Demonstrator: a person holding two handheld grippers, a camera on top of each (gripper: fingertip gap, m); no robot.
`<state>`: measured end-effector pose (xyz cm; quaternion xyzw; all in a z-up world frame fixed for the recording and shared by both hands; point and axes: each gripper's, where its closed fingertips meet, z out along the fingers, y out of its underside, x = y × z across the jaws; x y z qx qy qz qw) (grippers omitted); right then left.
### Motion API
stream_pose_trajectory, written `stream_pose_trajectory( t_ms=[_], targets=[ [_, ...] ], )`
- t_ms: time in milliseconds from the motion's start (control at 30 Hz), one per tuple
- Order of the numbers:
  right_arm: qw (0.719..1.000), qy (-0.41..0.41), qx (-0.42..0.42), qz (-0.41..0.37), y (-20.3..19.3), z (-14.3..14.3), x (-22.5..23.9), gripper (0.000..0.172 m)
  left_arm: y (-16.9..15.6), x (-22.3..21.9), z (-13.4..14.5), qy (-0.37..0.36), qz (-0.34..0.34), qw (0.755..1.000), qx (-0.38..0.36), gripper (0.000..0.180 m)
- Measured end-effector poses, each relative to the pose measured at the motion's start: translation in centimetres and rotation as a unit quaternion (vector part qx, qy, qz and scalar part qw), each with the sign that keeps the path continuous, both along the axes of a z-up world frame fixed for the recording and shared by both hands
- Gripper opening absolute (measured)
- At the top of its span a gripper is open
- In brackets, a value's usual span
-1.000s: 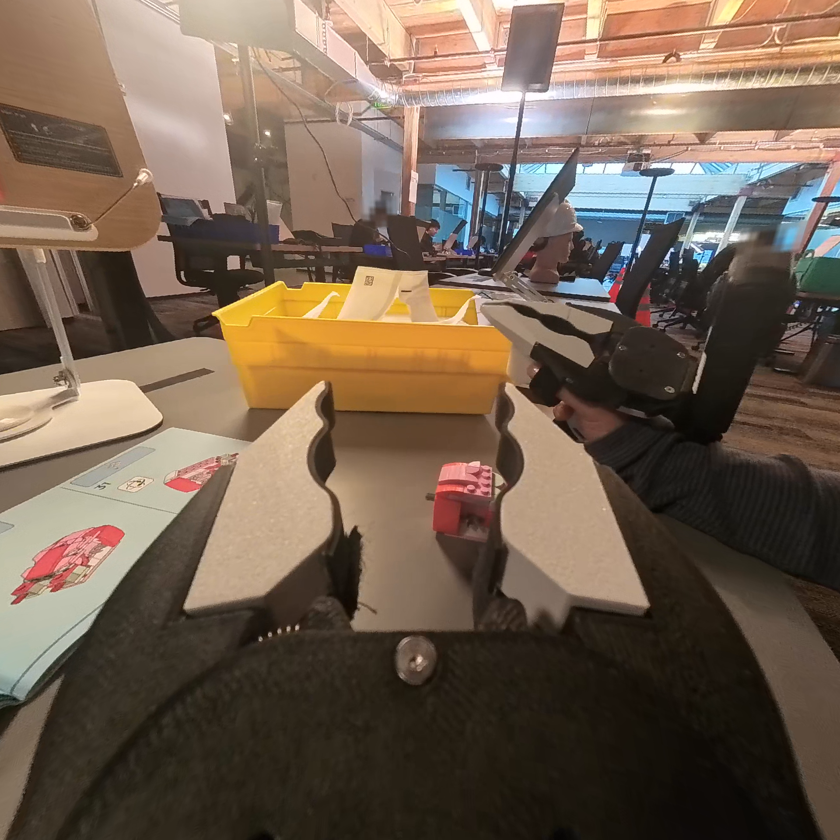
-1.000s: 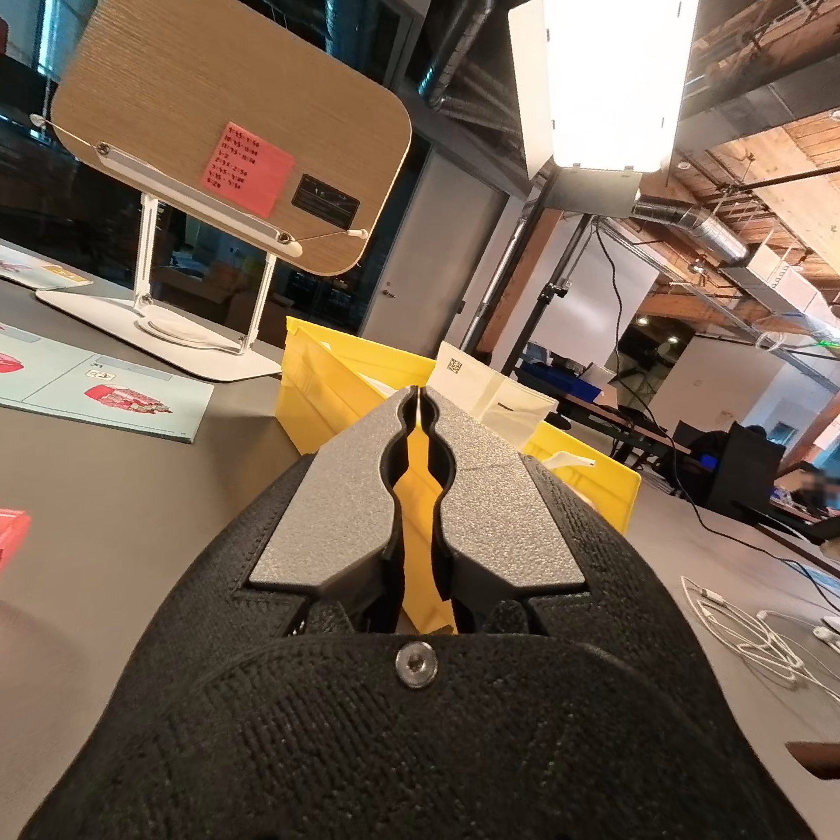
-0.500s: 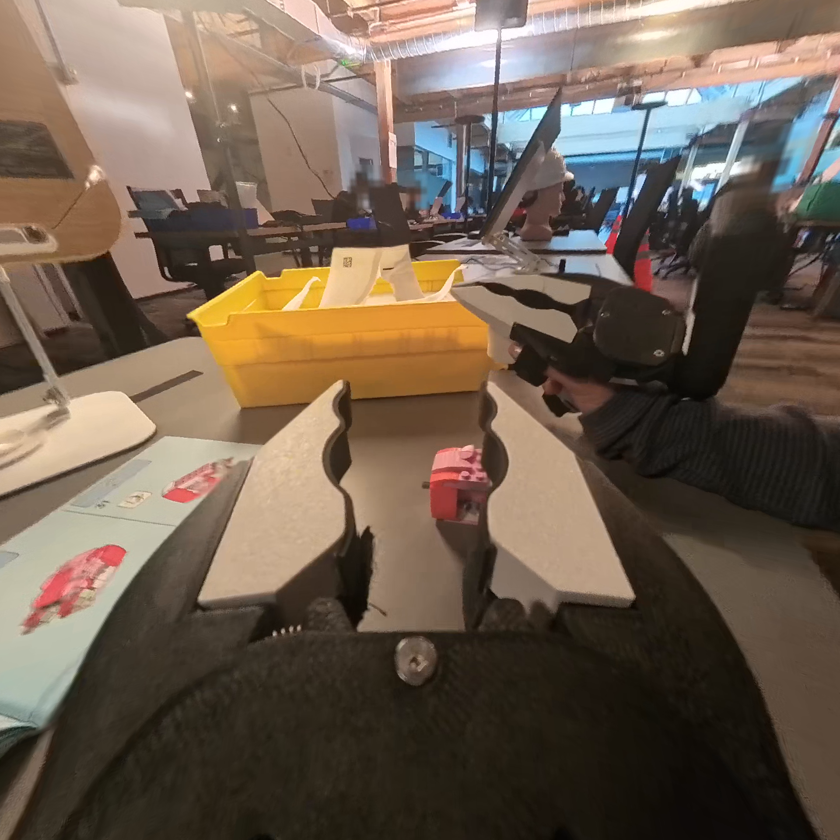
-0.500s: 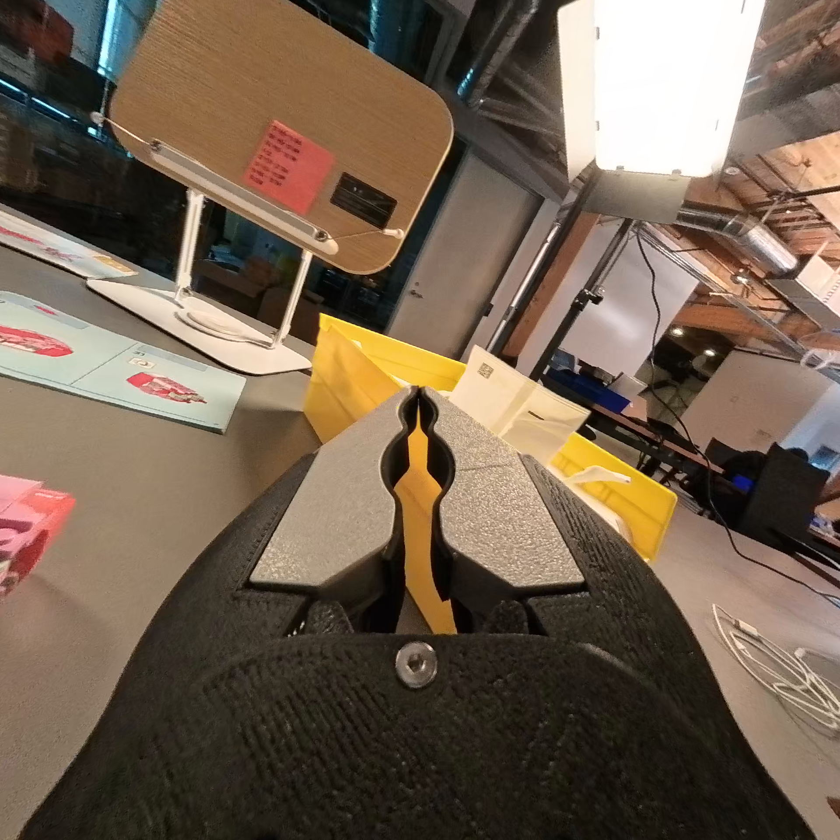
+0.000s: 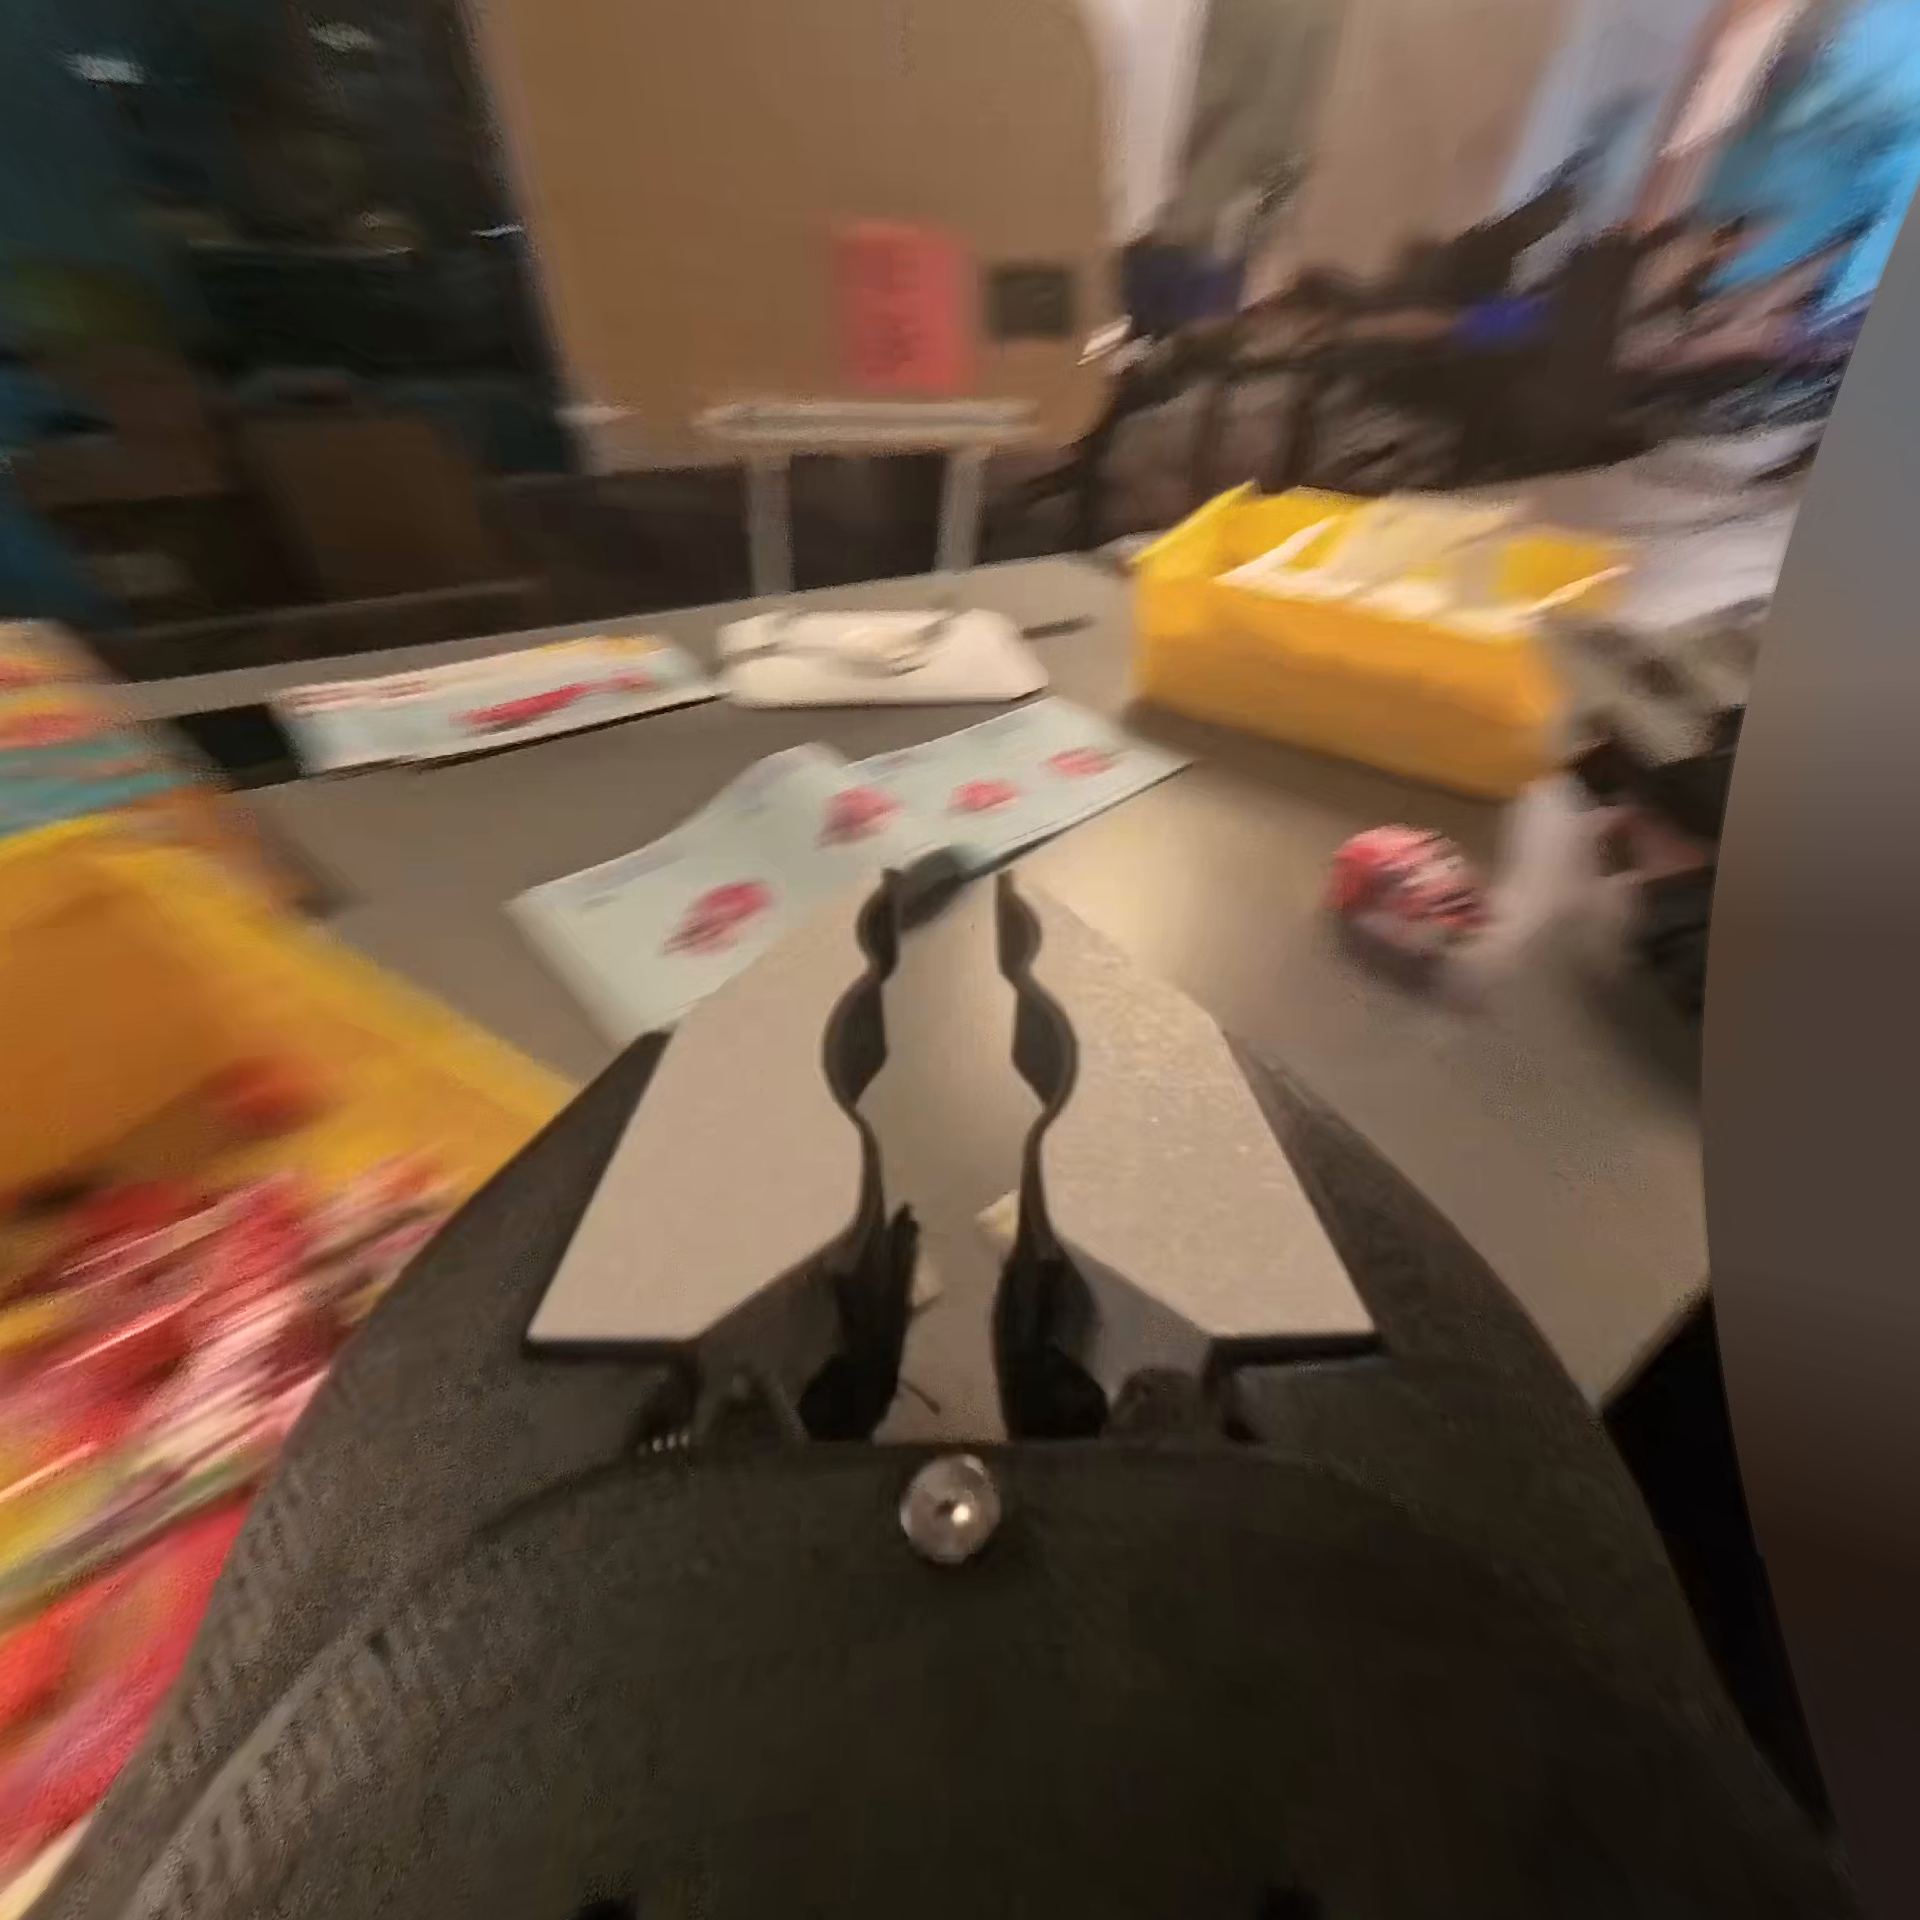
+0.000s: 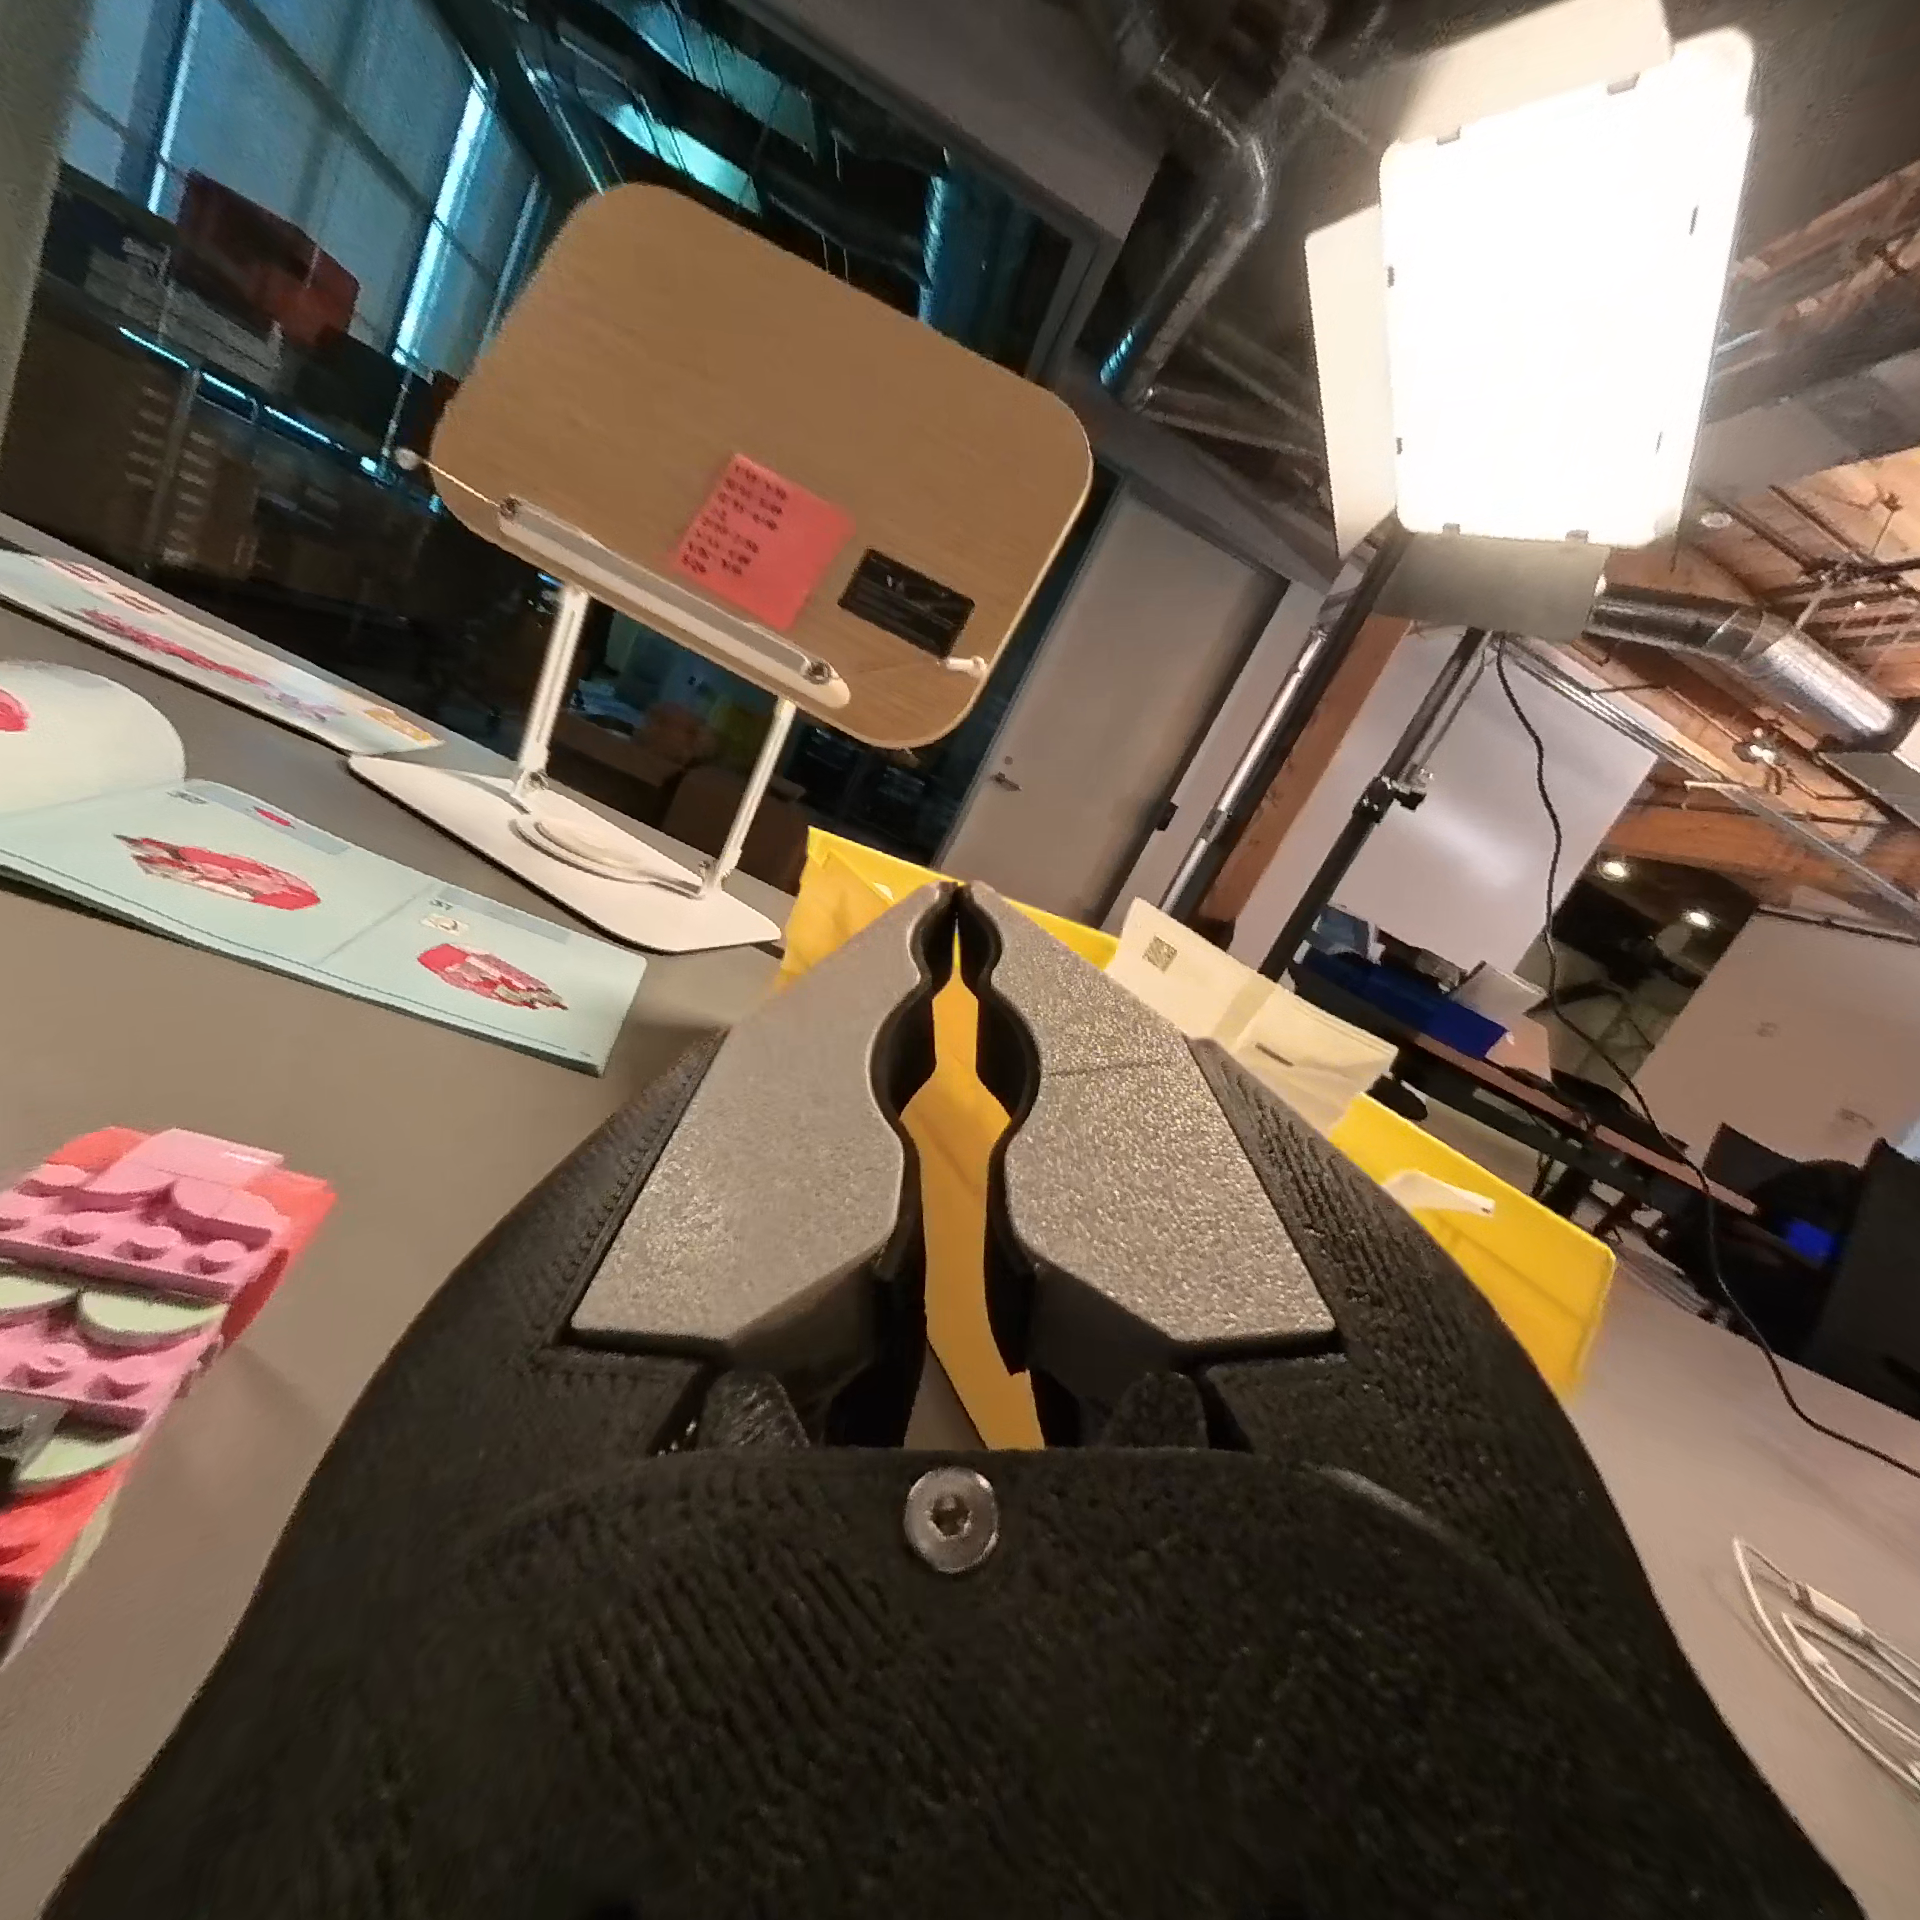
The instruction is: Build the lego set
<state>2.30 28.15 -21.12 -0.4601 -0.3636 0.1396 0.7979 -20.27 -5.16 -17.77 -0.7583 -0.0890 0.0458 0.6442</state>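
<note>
Now left gripper [image 5: 943, 883] narrowed, empty, swung off red brick model [image 5: 1397, 899] at 3 o'clock; right gripper [image 6: 956, 891] stays closed, empty; only right view shows light panel [image 6: 1538, 281].

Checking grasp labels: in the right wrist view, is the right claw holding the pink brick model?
No: the right claw is shut with nothing between its tips, and the pink brick model sits apart at its left on the table.

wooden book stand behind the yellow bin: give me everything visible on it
The wooden book stand is a rounded-corner panel with a light wood-grain look, tilted back on two thin white legs rising from a flat white base plate that rests on the grey table. A white ledge bar runs along its lower edge. A pink sticky note and a small black plate sit on its face. It holds no book.
</note>
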Motion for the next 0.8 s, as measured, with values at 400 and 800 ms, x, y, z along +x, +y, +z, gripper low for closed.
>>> stream_pose_trajectory(
  t_ms=[400,800],
  targets=[
    [1.0,-0.018,0.004,0.019,-0.6,-0.5,-1.0,0.0,-15.5,-15.9,-12.4,-0.09,0.16,0.775,-0.604,0.0],
    [0.999,-0.023,0.003,0.033,-0.9,-0.6,-1.4,0.0,-15.9,-17.1,-16.3,-0.184,0.155,0.741,-0.627,0.0]
  ],
)
